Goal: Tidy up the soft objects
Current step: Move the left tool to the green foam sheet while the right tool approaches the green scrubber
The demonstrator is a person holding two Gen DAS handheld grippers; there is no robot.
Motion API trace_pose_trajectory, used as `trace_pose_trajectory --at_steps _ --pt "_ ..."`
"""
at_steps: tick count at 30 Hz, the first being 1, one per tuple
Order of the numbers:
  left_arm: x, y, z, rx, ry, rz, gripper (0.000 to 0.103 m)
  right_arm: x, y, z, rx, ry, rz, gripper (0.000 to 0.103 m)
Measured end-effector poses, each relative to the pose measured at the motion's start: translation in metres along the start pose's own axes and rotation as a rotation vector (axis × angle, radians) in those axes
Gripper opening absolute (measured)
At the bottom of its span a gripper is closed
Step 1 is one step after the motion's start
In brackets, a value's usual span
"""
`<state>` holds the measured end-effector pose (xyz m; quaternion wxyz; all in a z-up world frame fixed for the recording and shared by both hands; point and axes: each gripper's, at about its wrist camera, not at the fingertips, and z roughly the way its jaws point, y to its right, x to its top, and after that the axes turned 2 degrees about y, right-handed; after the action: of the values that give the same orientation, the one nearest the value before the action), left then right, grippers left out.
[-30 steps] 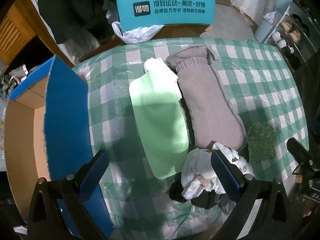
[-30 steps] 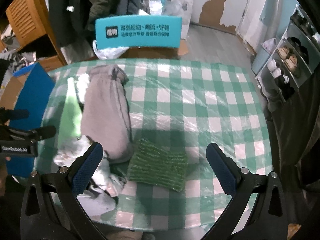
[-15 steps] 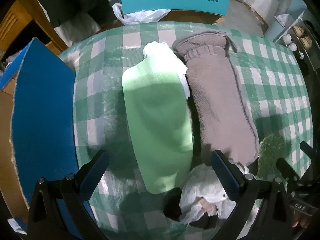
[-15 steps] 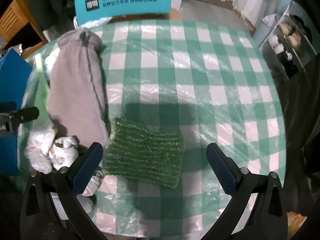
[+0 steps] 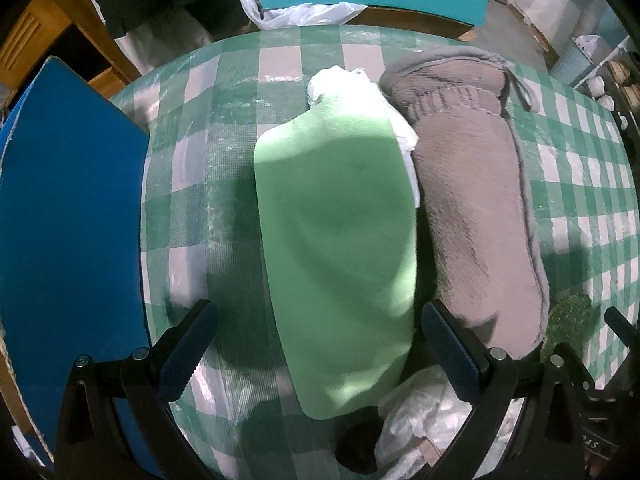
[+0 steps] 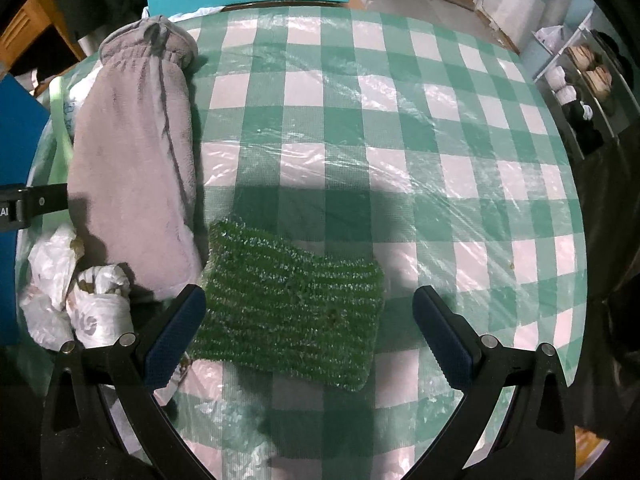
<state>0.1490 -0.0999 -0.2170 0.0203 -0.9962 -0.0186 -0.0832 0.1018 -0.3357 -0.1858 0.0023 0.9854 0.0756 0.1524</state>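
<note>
Both jaws open | green cloth (image 5: pixel 336 248) between left | turf mat (image 6: pixel 288 312) between right

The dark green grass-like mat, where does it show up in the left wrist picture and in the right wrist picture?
Left wrist view: the dark green mat is only a sliver at the lower right edge, beside the near end of the grey fleece pouch.
Right wrist view: the mat lies low in the centre, between the open right hand-held gripper fingers.
Shared landmark: the grey fleece pouch, just left of the mat.
</note>
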Motion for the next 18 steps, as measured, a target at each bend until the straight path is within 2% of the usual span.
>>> trace_pose_trajectory --at_steps 11,14,18 --pt "0.004 0.007 0.001 0.016 0.005 0.011 0.103 -0.004 0.004 0.022 -0.031 -0.059 0.013 0.100" --pt "0.004 0.008 -0.002 0.018 0.009 0.011 0.102 -0.001 0.007 0.025 -0.004 -0.054 0.036 0.096" --pt "0.013 0.008 0.001 0.026 0.014 0.020 0.102 0.000 0.008 0.027 0.035 -0.047 0.047 0.086"
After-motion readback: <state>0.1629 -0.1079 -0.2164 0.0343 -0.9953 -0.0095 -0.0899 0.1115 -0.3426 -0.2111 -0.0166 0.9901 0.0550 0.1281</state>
